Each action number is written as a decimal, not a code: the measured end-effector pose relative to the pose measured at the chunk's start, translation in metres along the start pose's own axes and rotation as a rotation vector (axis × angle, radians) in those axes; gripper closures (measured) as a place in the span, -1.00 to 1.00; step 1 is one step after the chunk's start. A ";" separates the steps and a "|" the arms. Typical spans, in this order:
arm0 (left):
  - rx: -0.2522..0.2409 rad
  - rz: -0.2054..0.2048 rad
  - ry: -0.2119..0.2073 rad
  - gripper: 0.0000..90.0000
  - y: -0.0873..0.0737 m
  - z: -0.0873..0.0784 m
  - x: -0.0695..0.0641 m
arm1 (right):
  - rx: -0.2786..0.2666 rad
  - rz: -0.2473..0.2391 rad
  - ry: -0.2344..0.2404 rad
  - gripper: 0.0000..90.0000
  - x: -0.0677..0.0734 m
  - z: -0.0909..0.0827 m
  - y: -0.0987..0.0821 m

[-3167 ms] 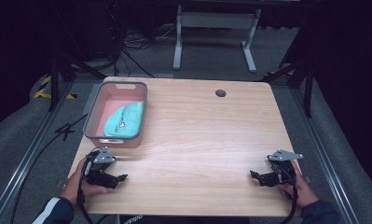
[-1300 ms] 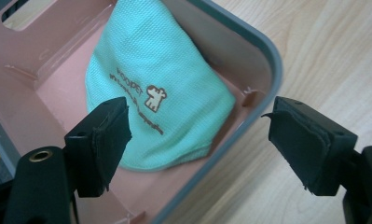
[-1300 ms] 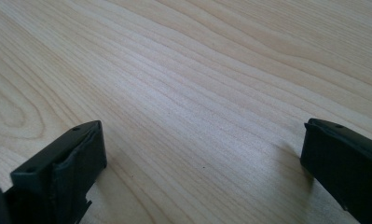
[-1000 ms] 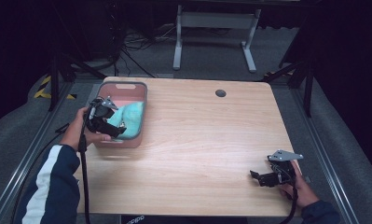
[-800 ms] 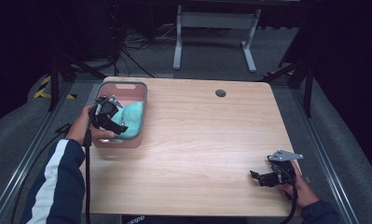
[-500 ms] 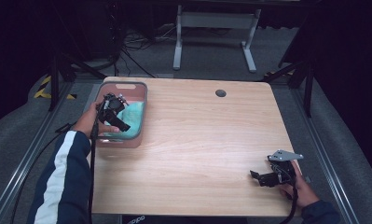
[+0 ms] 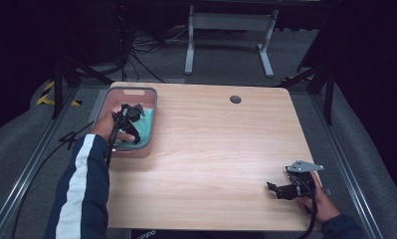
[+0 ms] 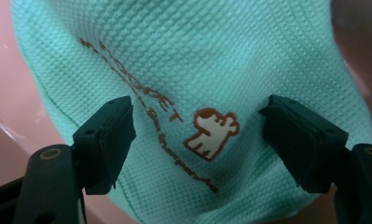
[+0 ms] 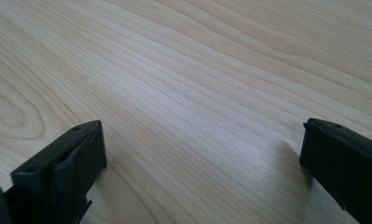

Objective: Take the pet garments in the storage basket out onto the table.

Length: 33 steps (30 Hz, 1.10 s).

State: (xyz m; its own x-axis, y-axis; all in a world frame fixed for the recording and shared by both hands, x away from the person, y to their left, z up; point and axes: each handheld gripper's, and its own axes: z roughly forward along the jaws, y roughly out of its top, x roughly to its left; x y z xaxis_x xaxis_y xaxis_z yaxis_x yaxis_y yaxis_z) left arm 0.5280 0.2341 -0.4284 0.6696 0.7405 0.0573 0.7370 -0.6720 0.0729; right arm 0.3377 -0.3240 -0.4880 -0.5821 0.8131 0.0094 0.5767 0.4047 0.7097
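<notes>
My left gripper has just been closing; its jaws straddle the mint cloth in the pink bin, gripping nothing yet. Risk: pinching one thin layer, so it slips. My right gripper rests open on the table.

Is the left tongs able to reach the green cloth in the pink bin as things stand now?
Probably yes. The left tongs hang inside the pink bin, right over the green cloth, jaws open and just been closing a little, with cloth between them. Nothing lies between the pads and the fabric.
</notes>
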 end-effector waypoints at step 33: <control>-0.233 -0.072 0.011 0.69 -0.033 -0.045 0.008 | 0.000 0.003 -0.001 -0.98 0.000 0.000 0.000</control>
State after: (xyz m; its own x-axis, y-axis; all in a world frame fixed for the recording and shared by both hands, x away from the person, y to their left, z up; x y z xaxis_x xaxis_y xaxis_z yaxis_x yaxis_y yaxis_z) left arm 0.5048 0.2629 -0.3856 0.6138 0.7876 0.0541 0.7409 -0.5984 0.3051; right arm 0.3375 -0.3239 -0.4880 -0.5797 0.8147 0.0103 0.5784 0.4026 0.7095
